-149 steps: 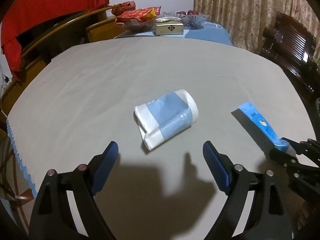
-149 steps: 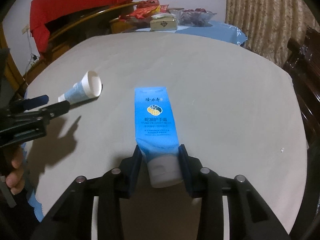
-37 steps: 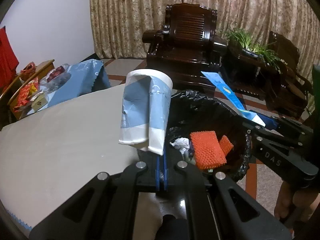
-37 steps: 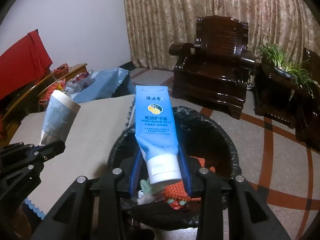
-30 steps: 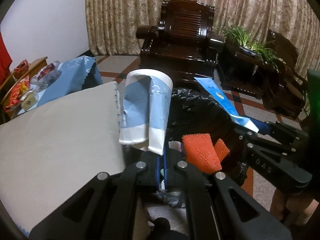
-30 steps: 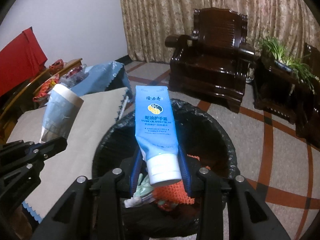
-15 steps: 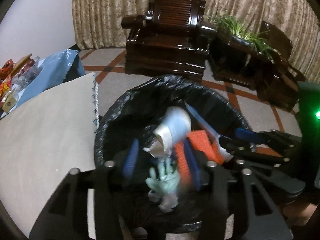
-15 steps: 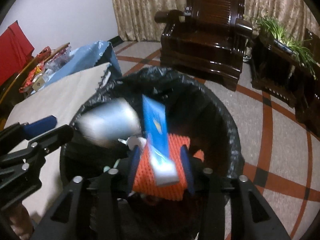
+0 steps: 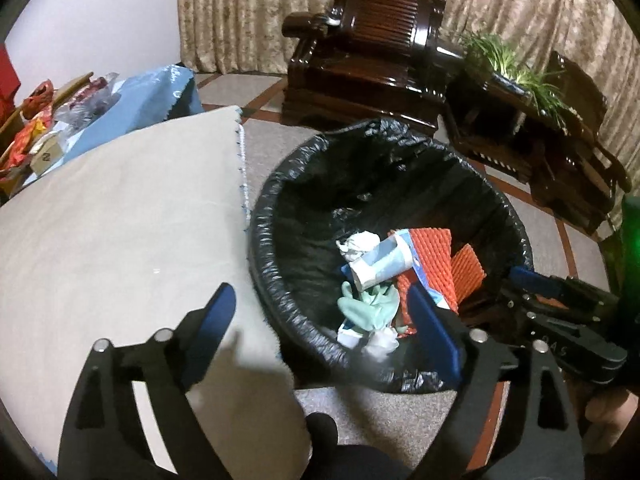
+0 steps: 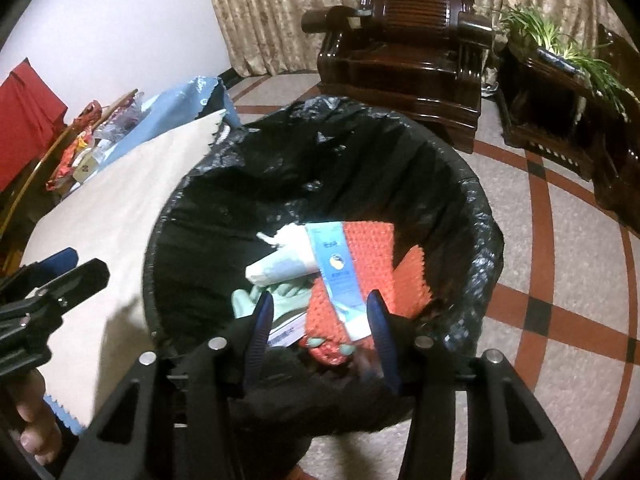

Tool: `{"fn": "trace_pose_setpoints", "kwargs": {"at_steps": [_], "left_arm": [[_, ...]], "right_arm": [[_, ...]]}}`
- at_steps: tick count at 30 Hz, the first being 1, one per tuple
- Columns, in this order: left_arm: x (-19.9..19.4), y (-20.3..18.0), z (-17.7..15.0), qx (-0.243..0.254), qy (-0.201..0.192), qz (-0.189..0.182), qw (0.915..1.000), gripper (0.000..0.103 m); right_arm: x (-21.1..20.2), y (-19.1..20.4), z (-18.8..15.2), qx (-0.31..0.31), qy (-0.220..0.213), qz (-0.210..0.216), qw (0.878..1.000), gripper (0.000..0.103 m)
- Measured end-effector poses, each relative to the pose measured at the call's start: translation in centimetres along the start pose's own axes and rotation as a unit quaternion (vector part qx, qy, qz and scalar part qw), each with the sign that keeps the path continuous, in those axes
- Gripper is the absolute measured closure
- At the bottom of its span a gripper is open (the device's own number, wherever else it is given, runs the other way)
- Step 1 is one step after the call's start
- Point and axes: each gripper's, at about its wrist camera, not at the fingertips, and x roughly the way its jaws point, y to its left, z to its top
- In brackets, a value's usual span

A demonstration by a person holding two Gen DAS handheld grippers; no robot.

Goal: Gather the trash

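Note:
The blue-and-white paper cup (image 9: 380, 265) lies on its side inside the black-bagged bin (image 9: 272, 216), on top of other trash. The blue tube (image 10: 335, 276) lies beside the cup (image 10: 280, 266), across an orange mesh pad. My left gripper (image 9: 320, 300) hangs over the bin's near rim; its jaws are opening wide, with nothing held between them. My right gripper (image 10: 320, 300) hovers over the bin (image 10: 160, 240). Its jaws are opening too, and the tube lies loose below them, untouched by the pads.
The bin also holds orange mesh pads (image 9: 432, 248), a pale green glove (image 9: 368, 304) and crumpled paper (image 9: 358, 242). The table with its beige cloth (image 9: 120, 220) abuts the bin on the left. A dark wooden armchair (image 9: 372, 60) and a plant stand (image 9: 520, 80) are behind.
Both grippers opened and sank toward the bin. The cup left the left jaws and the tube left the right jaws; both now lie in the bin.

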Motion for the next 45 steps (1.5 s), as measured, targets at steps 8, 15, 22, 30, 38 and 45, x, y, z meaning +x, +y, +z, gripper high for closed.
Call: {"fn": "trace_pose_setpoints", "kwargs": {"at_steps": [8,15,22,30,38,45], "left_arm": [[-5.7,1.1,-0.5,-0.006,-0.029,0.006,0.9995,0.012],[-12.1,3.7,-1.0,-0.022,-0.062,0.032,0.9974,0.009],[-20.3,7.4,-2.2,-0.053,-0.1,0.083,0.9901,0.006],[-28.5,10.3,-4.0,-0.077,-0.135,0.144,0.9772,0.006],[-37.1,12.1,-6.7,-0.106,-0.194,0.166,0.961,0.006],[-44.1,12.5,-9.3,-0.133,-0.242,0.22,0.9355,0.006]], "right_arm": [[-4.8,3.5,0.1,-0.003,-0.041,0.001,0.999,0.039],[-11.6,7.6,0.6,-0.014,-0.096,-0.013,0.995,0.013],[-18.5,12.8,0.3,-0.02,-0.141,-0.066,0.988,0.006],[-25.0,19.2,-0.7,-0.044,-0.187,-0.142,0.971,0.006],[-30.8,23.8,-2.1,-0.067,-0.225,-0.126,0.964,0.006],[-35.2,26.7,-5.1,-0.05,-0.287,-0.124,0.948,0.006]]}}
